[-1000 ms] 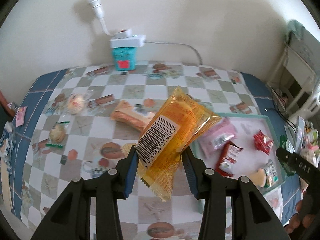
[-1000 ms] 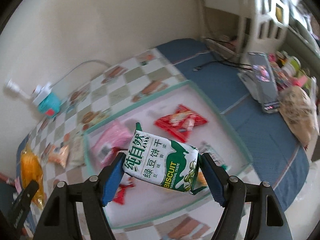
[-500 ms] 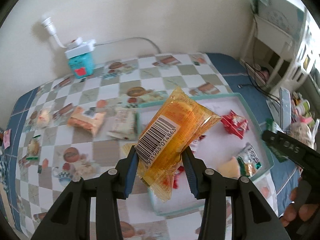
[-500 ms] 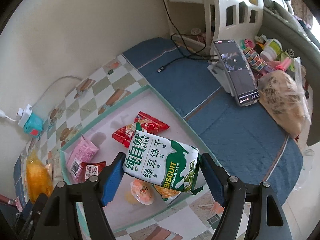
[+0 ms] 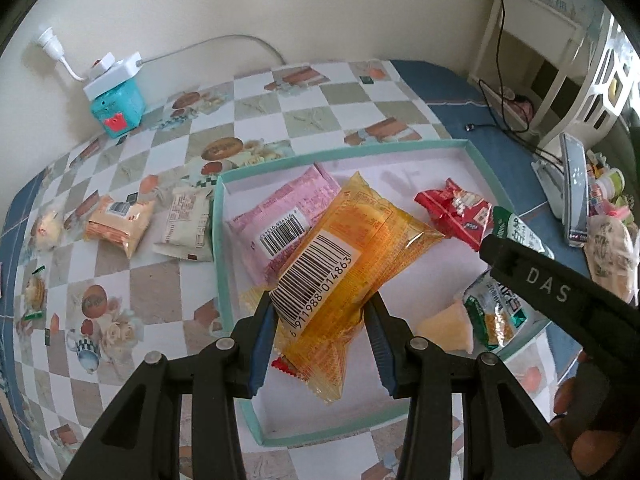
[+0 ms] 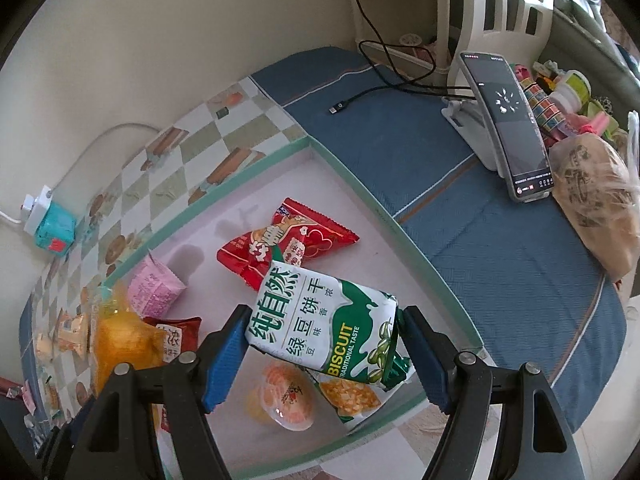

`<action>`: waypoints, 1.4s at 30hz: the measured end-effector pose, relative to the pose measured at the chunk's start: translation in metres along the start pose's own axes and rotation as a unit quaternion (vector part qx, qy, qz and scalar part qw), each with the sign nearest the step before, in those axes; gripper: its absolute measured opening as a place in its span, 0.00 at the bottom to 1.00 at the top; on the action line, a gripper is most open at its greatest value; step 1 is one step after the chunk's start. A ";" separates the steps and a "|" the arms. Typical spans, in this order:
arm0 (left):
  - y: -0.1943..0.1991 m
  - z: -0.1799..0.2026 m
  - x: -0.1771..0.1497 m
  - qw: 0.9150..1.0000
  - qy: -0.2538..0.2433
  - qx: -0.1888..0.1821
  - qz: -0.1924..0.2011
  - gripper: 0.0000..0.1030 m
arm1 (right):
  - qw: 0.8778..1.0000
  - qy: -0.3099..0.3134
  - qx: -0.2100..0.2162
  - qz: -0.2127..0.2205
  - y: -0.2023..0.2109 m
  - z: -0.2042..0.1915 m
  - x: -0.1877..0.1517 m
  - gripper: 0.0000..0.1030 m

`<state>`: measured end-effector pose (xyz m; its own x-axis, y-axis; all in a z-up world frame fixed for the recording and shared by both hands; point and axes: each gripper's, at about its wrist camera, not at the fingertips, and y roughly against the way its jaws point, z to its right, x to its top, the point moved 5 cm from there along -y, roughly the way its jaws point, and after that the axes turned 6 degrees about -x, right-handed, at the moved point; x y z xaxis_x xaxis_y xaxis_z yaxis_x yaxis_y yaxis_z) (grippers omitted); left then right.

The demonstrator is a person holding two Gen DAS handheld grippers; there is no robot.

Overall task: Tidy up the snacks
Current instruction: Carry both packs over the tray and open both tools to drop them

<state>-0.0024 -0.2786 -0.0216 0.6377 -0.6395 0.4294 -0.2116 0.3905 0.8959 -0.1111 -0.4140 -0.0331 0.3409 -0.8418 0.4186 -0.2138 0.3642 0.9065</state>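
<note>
Orange snack packet (image 5: 352, 264) is clamped at its lower end in the left gripper (image 5: 322, 340), long axis slanting up-right, above the teal tray (image 5: 218, 264). Right gripper (image 6: 320, 356) pinches the green biscuit packet (image 6: 320, 320) over the tray's near-right corner.

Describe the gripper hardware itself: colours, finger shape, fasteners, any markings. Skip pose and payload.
Both are matte black plastic with two forked arms and cut-out windows. The left gripper and right gripper carry blue ribbed pads on their fingertips, and round silver bolt heads at the finger pivots. White "DAS" lettering shows on the right gripper's side in the left wrist view. No cables or sleeves visible.
</note>
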 end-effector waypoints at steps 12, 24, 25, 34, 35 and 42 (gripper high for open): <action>-0.018 0.000 -0.002 1.000 0.000 0.003 -0.019 0.45 | 1.000 0.011 -0.001 -0.009 -0.005 -0.008 0.002 0.76; -0.019 -0.001 -0.002 1.000 0.005 -0.002 -0.020 0.47 | 1.000 0.019 0.006 -0.012 -0.004 -0.013 0.002 0.77; -0.019 -0.001 -0.002 1.000 0.006 -0.003 -0.020 0.48 | 1.000 0.018 0.008 -0.012 -0.004 -0.013 0.002 0.78; -0.007 -0.003 0.003 1.000 0.006 -0.006 -0.008 0.58 | 1.000 0.020 0.010 0.004 0.006 -0.013 0.007 0.83; -0.005 -0.004 0.003 1.000 0.007 -0.007 -0.006 0.59 | 1.000 0.020 0.009 0.006 0.008 -0.012 0.008 0.83; 0.013 -0.021 0.010 0.999 0.031 -0.006 0.014 0.74 | 1.000 0.021 0.010 0.021 0.024 -0.009 0.012 0.83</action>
<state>0.0166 -0.2664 -0.0084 0.6762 -0.5857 0.4468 -0.2225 0.4158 0.8818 -0.1035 -0.4121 -0.0058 0.3686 -0.8086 0.4586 -0.2463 0.3907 0.8870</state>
